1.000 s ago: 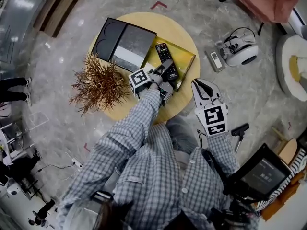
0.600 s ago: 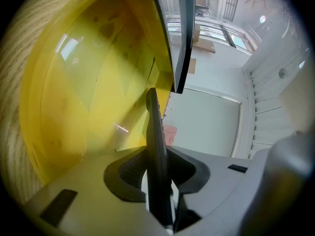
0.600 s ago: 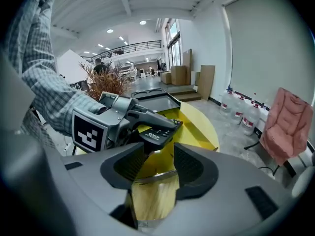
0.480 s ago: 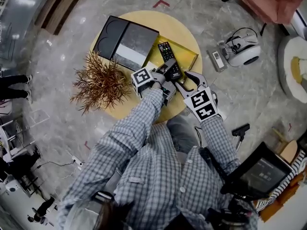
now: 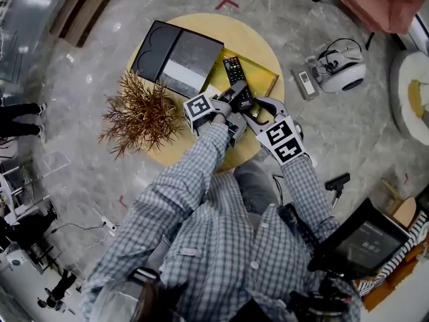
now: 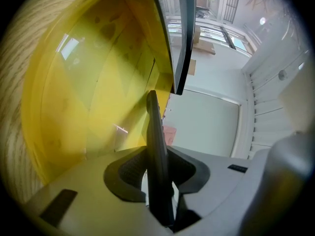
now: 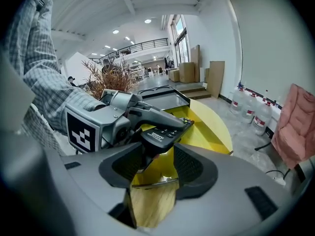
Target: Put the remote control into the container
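The desk (image 5: 261, 52) is pale wood, matt, with a fine grain. The container (image 5: 268, 80) is clear yellow plastic, glossy, with bright glare on its walls. The remote (image 5: 234, 71) is matt black plastic. The left tool (image 5: 234, 100) has a smooth, matt grey plastic shell and black ribbed pads (image 6: 129, 175). The box (image 5: 191, 62) has a dull grey lid with a soft sheen. The floor (image 5: 322, 19) is polished, veined grey stone. The sleeve (image 5: 194, 173) is checked woven cloth. The plant (image 5: 137, 116) is dry, brown and twiggy.
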